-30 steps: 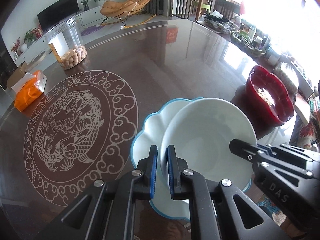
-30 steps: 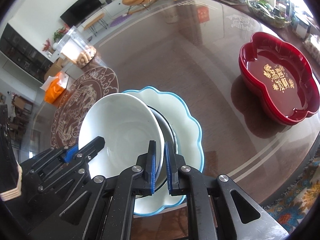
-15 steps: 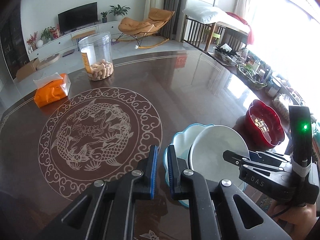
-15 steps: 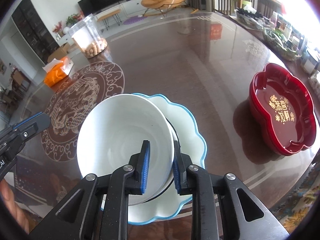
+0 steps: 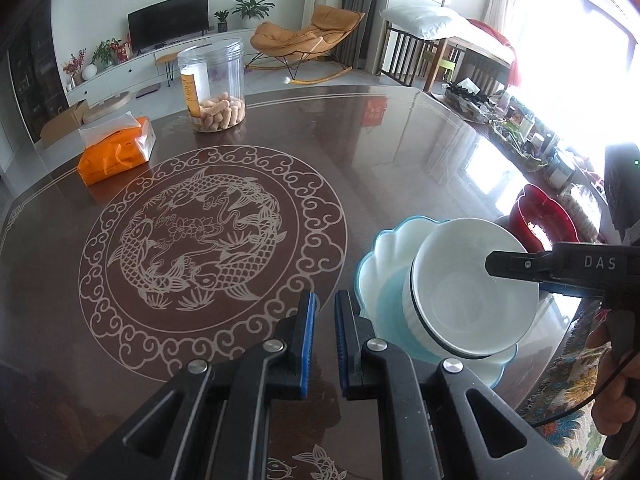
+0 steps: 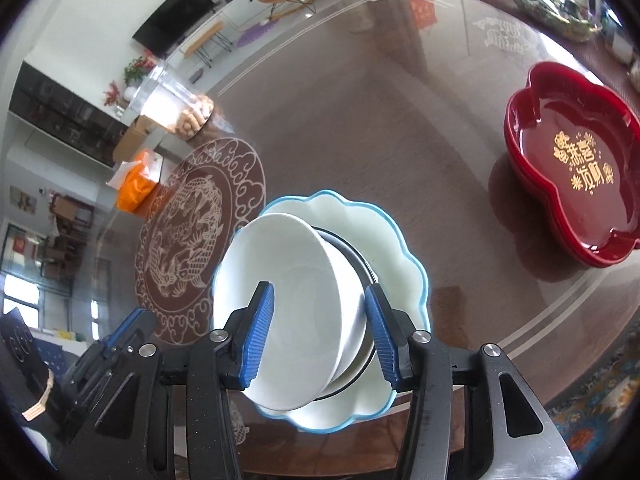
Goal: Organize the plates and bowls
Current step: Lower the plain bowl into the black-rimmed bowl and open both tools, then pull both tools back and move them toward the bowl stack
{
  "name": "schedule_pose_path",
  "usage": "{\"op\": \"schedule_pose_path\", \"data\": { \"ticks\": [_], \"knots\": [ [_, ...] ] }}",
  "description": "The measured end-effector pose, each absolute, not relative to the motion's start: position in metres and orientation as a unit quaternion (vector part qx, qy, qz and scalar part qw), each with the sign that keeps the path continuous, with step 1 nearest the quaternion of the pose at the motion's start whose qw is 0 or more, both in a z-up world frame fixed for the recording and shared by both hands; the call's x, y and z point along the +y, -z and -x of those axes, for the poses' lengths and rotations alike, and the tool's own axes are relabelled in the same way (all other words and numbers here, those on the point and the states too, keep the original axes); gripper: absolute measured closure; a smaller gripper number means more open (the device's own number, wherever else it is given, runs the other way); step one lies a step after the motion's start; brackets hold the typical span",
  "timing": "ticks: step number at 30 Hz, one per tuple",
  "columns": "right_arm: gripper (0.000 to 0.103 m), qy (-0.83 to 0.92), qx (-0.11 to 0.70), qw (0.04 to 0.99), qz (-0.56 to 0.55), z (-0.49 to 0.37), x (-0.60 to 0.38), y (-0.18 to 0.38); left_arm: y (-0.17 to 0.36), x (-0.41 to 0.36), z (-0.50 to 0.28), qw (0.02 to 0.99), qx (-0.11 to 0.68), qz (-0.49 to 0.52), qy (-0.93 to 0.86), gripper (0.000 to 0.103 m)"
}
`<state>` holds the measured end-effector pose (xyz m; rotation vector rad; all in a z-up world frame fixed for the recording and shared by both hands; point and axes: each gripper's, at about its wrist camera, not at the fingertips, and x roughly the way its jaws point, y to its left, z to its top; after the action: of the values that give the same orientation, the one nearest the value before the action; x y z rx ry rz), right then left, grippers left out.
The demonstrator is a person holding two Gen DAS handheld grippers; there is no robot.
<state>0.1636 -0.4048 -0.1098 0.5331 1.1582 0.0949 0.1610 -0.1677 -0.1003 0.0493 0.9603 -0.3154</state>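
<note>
Your right gripper (image 6: 320,332) has its jaws opening around the white bowl's (image 6: 288,280) near rim, pads clear of it, the bowl resting tilted on the blue-rimmed scalloped plate (image 6: 400,256), while your left gripper (image 5: 323,320) hangs with jaws together, empty, over the table (image 5: 360,152) left of the plate.

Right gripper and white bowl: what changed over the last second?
The right gripper let go of the white bowl: its jaws were clamped on the rim and are now opening, pads clear of it. The left gripper, shut and empty, drew back from the stack toward the fish medallion. The bowl stayed tilted on the blue-rimmed plate; the red tray kept its place.
</note>
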Motion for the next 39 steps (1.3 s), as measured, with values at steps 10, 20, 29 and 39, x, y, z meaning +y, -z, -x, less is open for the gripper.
{"op": "schedule_pose_path", "data": {
  "ticks": [10, 20, 29, 39],
  "knots": [
    [0.043, -0.007, 0.545, 0.834, -0.083, -0.172, -0.369, 0.098, 0.109, -0.166, -0.157, 0.871, 0.467, -0.025, 0.151, 0.093],
    [0.039, 0.022, 0.434, 0.899, -0.053, -0.126, -0.356, 0.058, 0.077, -0.156, -0.125, 0.898, 0.416, -0.032, 0.141, 0.093],
    [0.029, 0.104, 0.261, 0.958, -0.052, -0.005, -0.349, 0.018, 0.026, -0.146, -0.076, 0.934, 0.334, -0.033, 0.121, 0.093],
    [0.029, 0.111, 0.264, 0.952, -0.104, 0.031, -0.359, 0.032, 0.000, -0.141, -0.033, 0.955, 0.267, -0.018, 0.127, 0.017]
  ]
}}
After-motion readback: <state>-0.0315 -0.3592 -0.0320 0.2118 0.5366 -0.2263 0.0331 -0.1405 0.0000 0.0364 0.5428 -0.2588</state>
